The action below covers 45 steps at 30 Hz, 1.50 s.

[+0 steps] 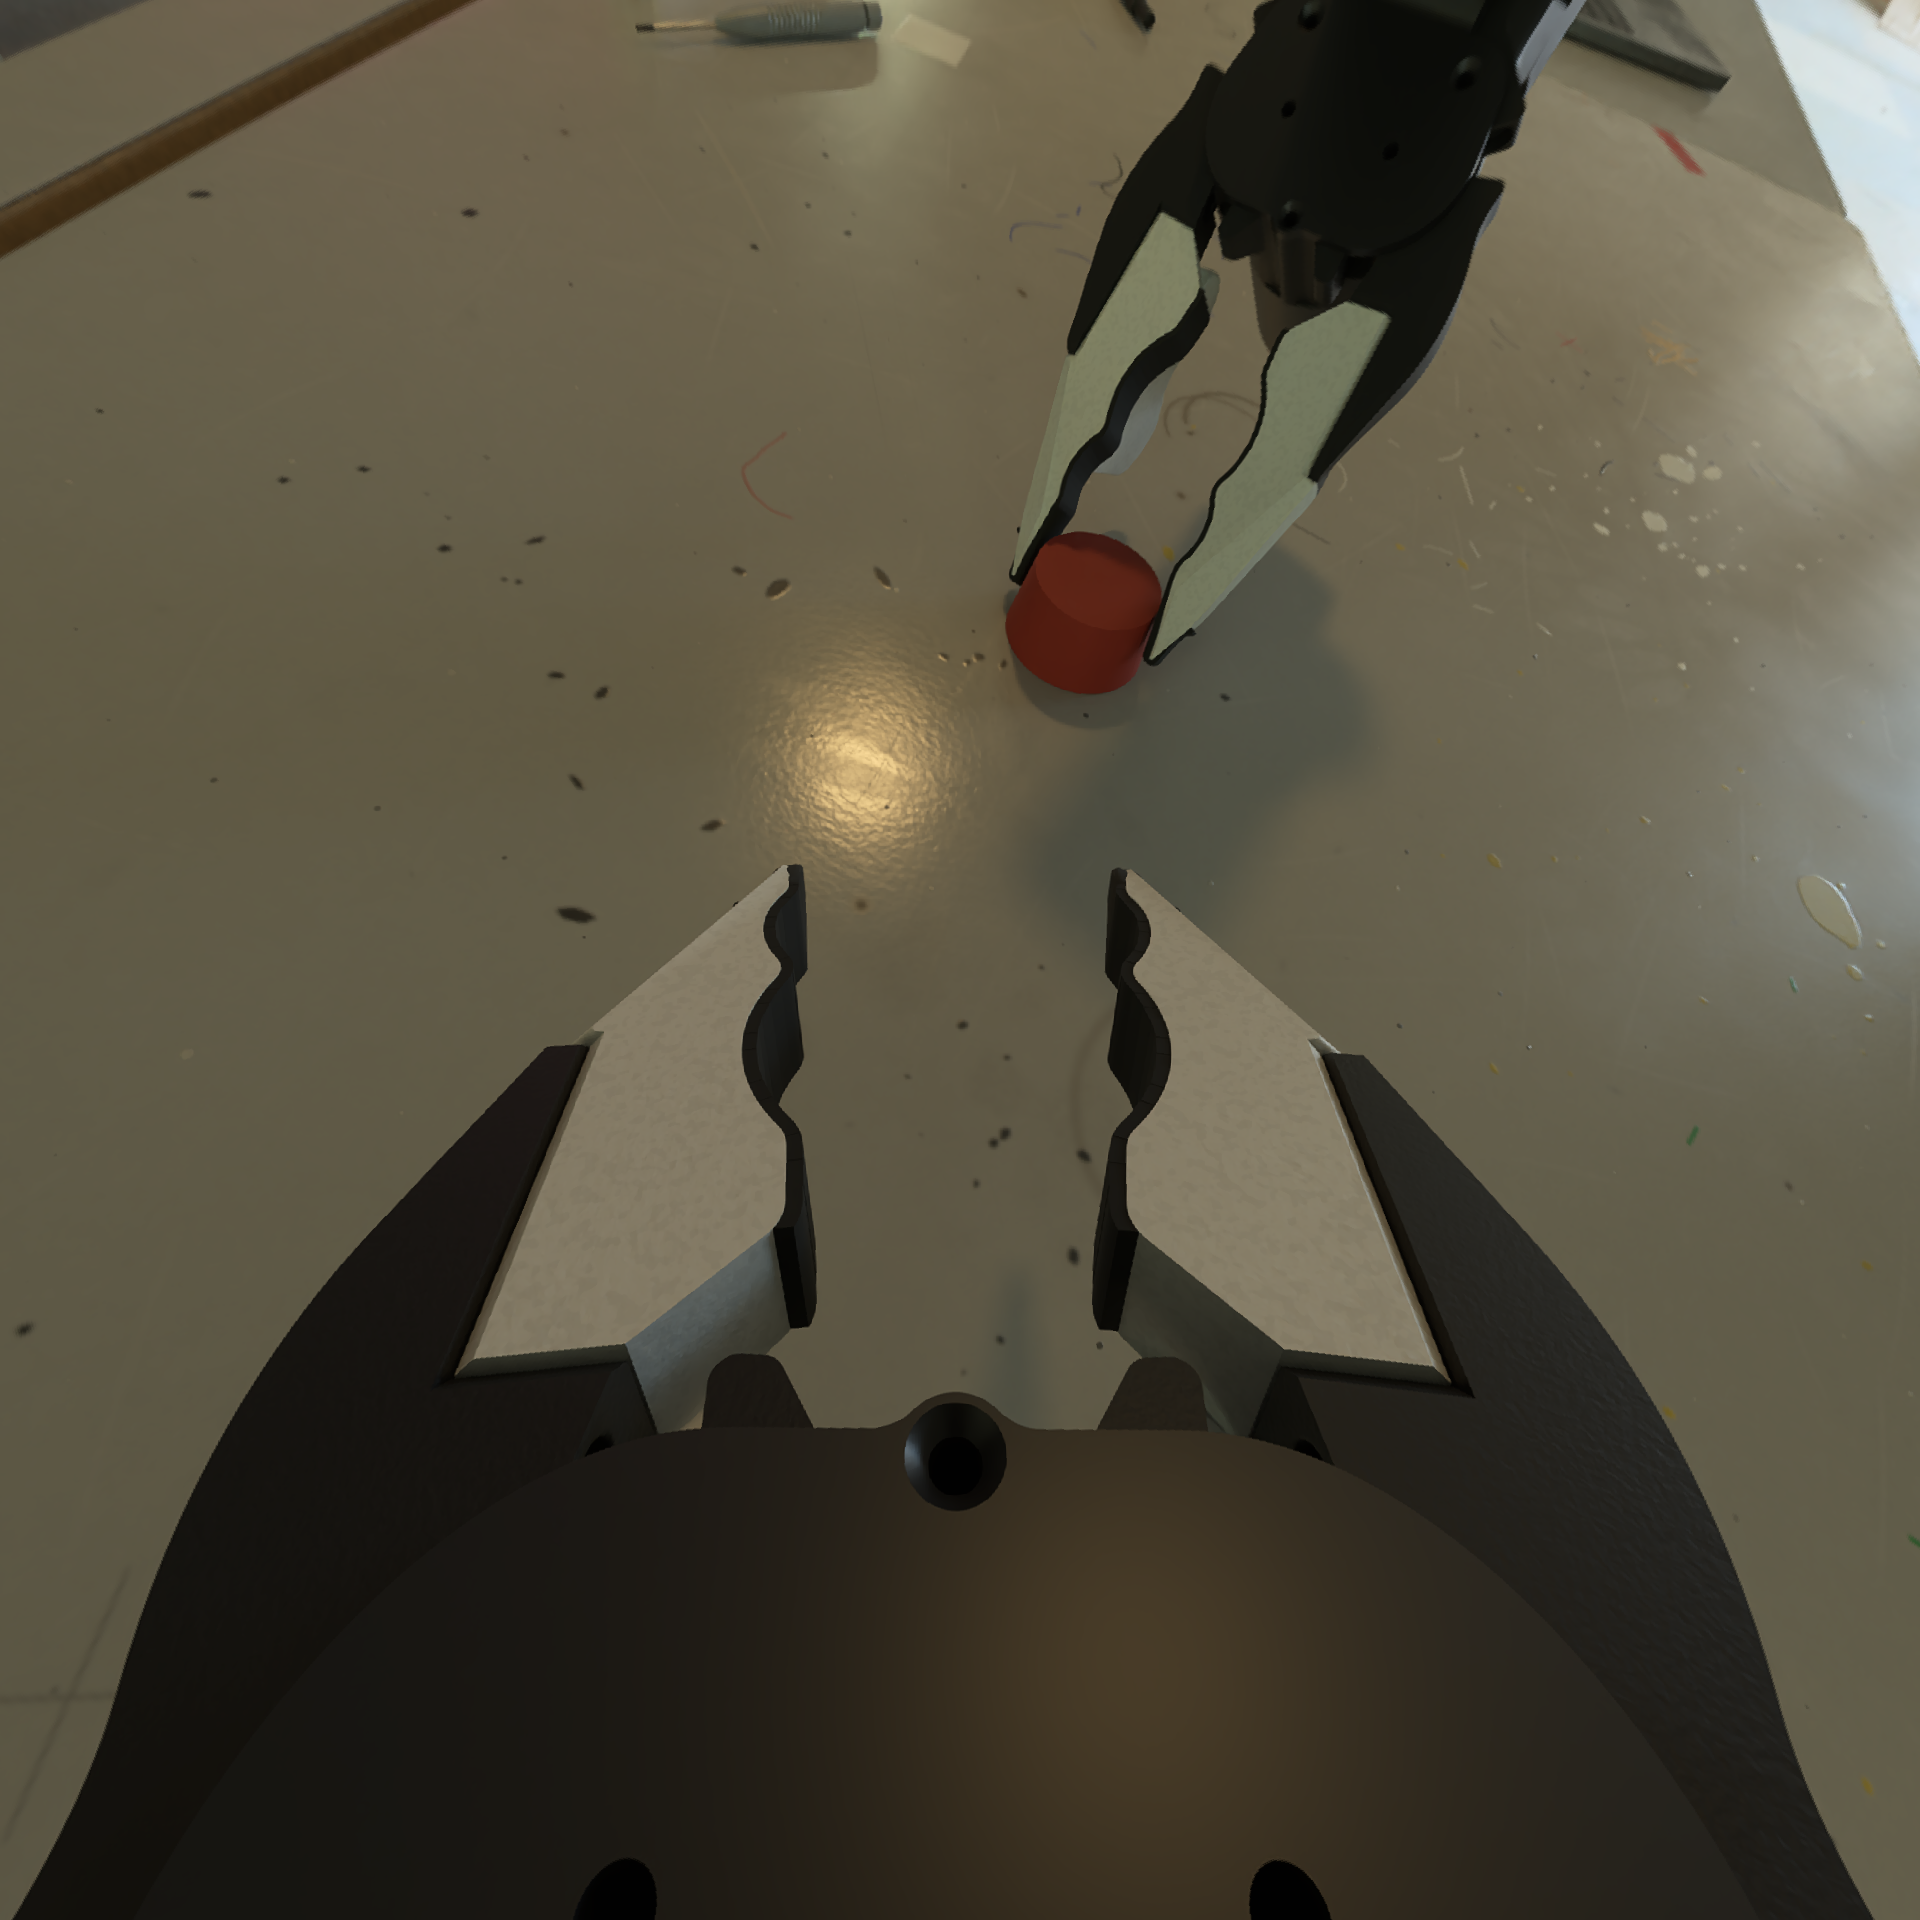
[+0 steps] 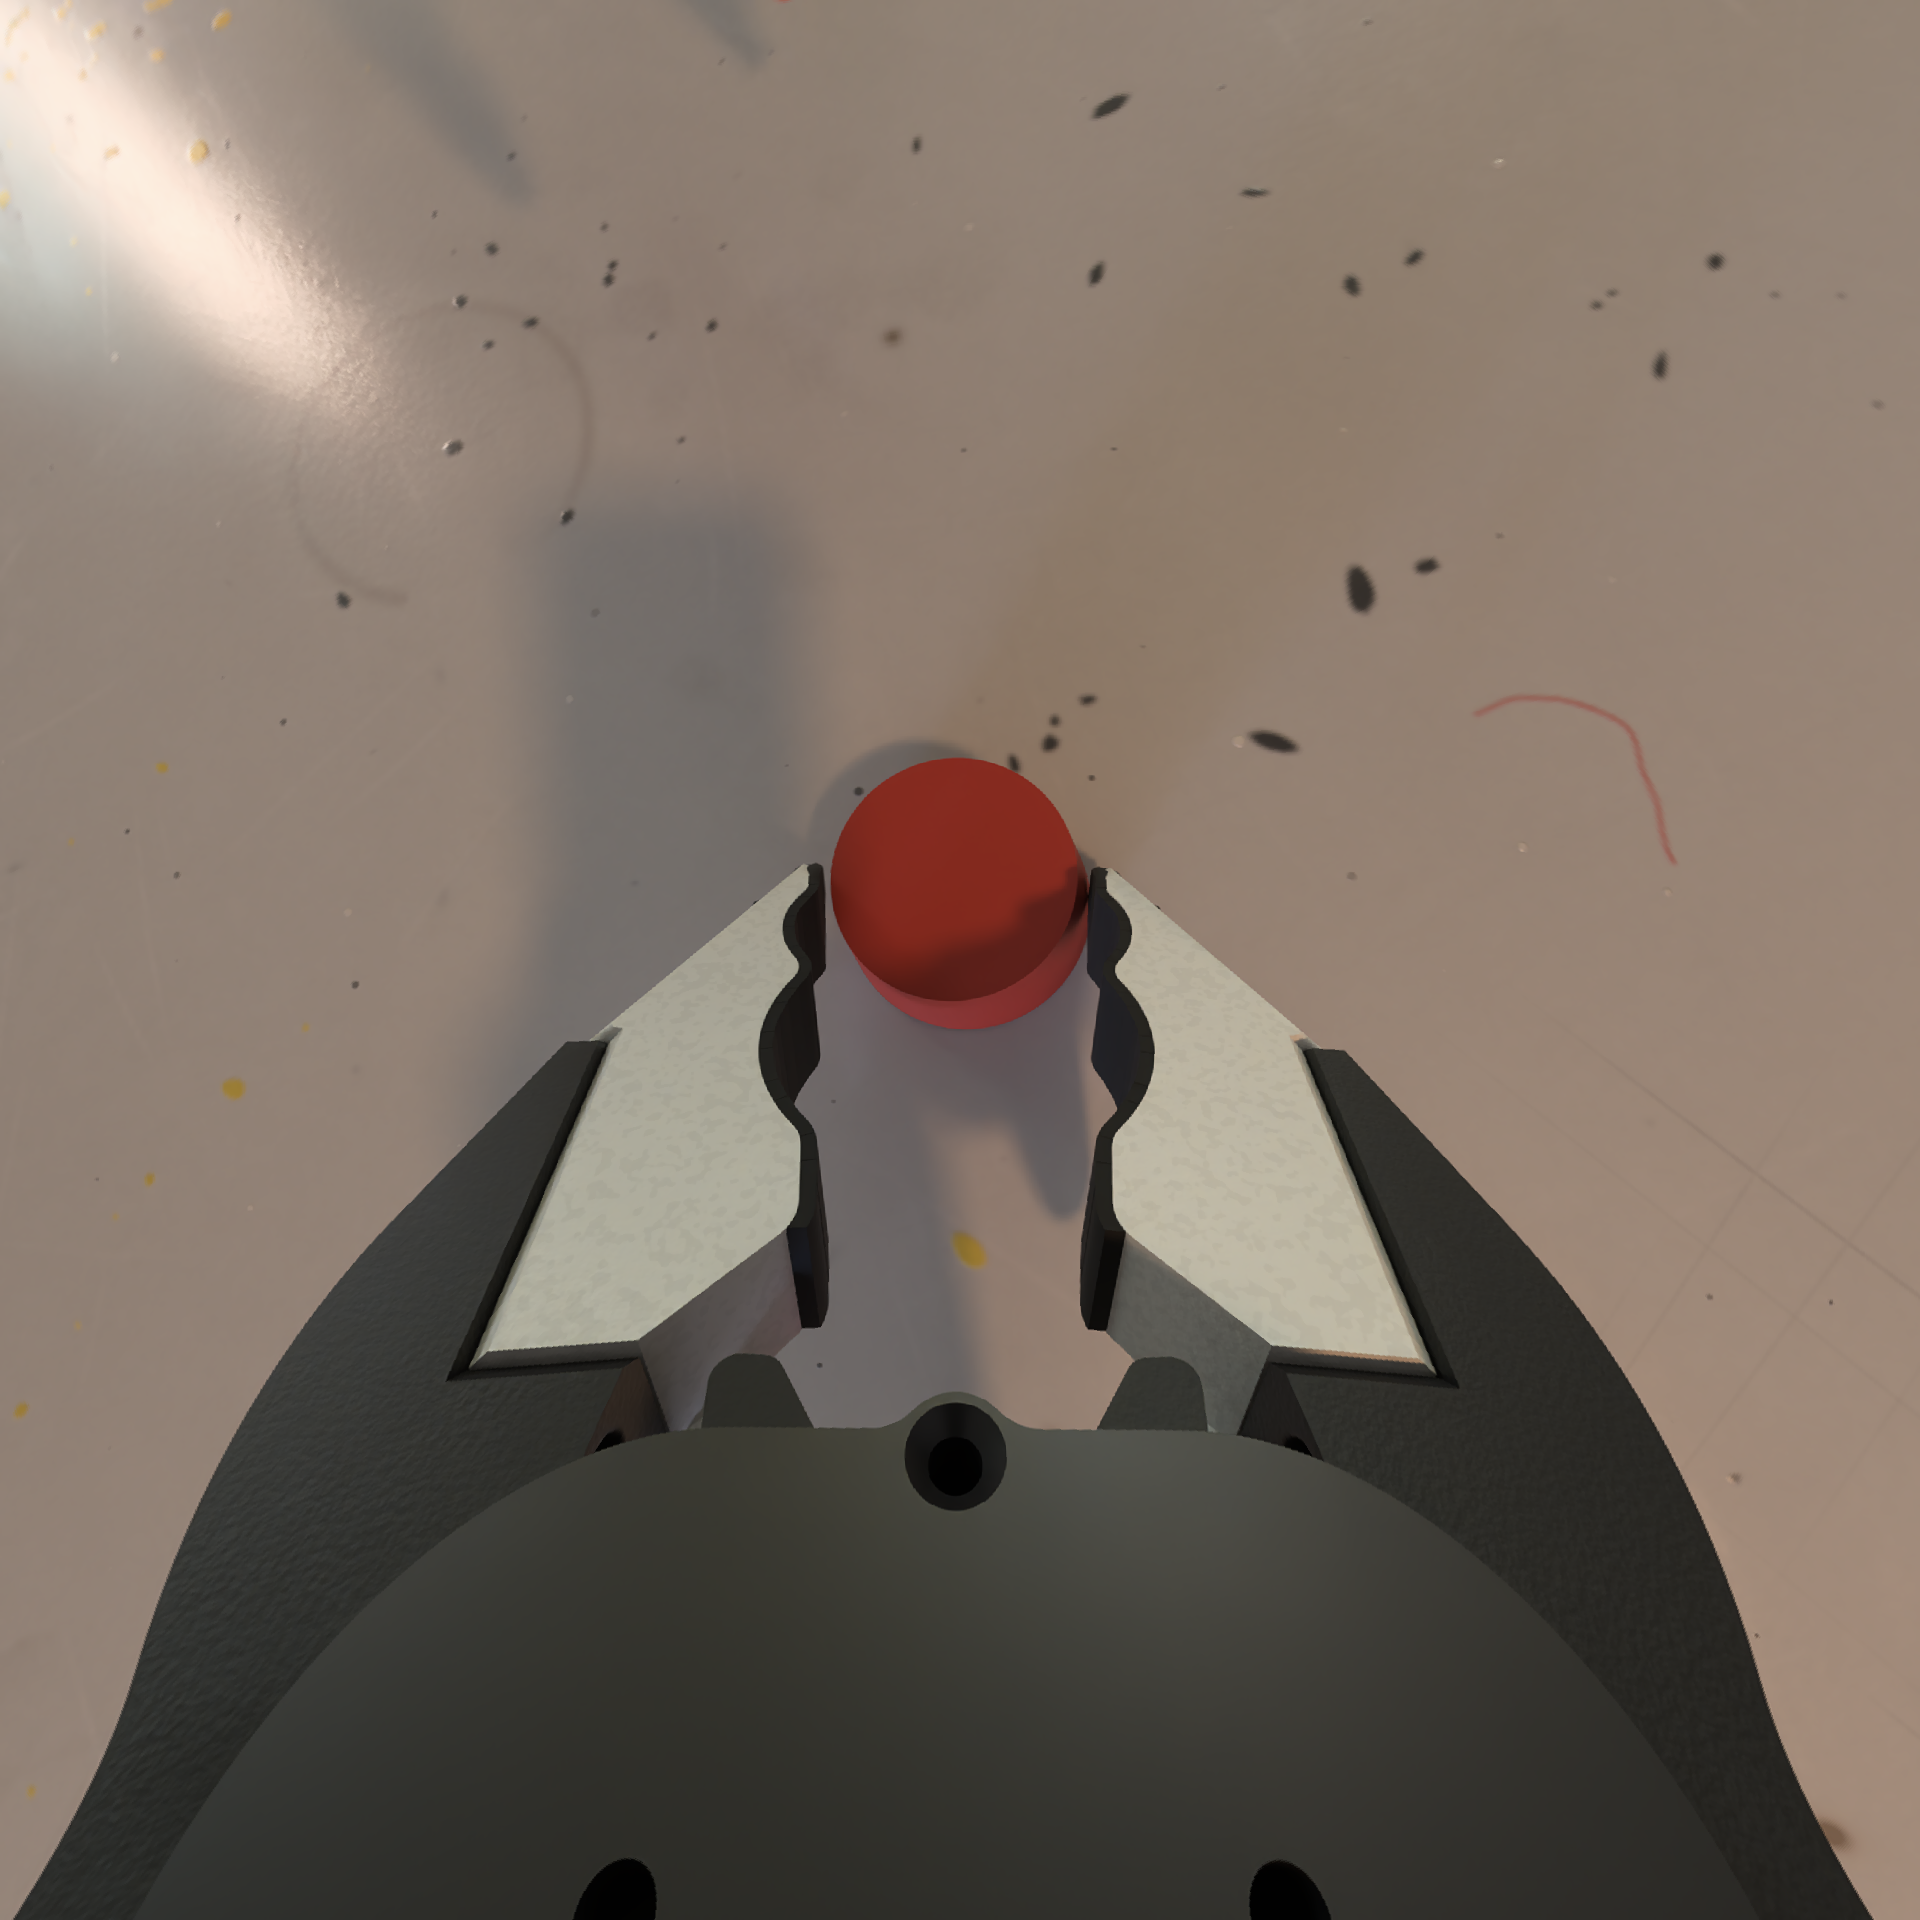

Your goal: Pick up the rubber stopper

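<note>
The red rubber stopper (image 1: 1081, 623) stands on the speckled grey table (image 1: 520, 520), ahead and a little right of my left gripper. My right gripper (image 1: 1086, 613) comes down on it from the far side, one fingertip against each side of it. In the right wrist view the stopper (image 2: 956, 883) fills the gap at the tips of my right gripper (image 2: 956, 883), with its base on the table. My left gripper (image 1: 956, 883) is open and empty, well short of the stopper.
A grey-handled tool (image 1: 790, 19) lies at the far edge, a long wooden stick (image 1: 208, 114) crosses the far left, and a dark flat object (image 1: 1652, 47) sits far right. The table's right edge (image 1: 1849, 208) runs close beside the right gripper.
</note>
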### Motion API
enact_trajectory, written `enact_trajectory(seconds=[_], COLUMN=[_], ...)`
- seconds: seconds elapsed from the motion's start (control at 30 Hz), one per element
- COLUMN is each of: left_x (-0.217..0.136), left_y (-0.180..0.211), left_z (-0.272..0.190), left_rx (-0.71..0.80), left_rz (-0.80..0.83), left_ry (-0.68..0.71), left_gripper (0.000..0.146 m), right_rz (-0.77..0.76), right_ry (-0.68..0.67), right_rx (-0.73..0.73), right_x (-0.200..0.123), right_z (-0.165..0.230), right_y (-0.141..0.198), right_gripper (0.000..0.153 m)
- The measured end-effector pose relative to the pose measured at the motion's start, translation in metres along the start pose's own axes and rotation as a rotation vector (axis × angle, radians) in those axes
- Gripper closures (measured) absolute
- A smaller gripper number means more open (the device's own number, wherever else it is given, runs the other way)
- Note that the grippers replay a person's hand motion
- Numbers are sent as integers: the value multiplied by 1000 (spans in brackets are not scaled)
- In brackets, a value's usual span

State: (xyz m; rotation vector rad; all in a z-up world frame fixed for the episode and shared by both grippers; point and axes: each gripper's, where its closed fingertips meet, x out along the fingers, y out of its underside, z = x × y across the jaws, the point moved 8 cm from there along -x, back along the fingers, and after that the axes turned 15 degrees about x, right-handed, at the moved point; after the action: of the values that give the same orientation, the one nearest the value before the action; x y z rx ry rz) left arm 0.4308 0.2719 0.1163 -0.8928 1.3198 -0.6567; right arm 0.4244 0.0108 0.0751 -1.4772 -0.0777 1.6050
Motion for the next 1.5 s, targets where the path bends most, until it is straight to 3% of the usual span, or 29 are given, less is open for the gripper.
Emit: enact_trajectory(seconds=[0.7, 1.3, 1.5], left_x=[1, 8, 10], left_y=[9, 5, 6], left_z=[0, -10, -8], left_rx=[-116, -100, -102], left_rz=[105, 137, 157], left_ry=[41, 87, 42], left_gripper=[86, 86, 86], right_rz=[61, 33, 27], right_ry=[-47, -84, -84], right_rx=[-164, -194, -188], right_x=[16, 17, 17], right_z=[49, 60, 58], right_y=[-2, -4, -4], right_gripper=[104, 104, 104])
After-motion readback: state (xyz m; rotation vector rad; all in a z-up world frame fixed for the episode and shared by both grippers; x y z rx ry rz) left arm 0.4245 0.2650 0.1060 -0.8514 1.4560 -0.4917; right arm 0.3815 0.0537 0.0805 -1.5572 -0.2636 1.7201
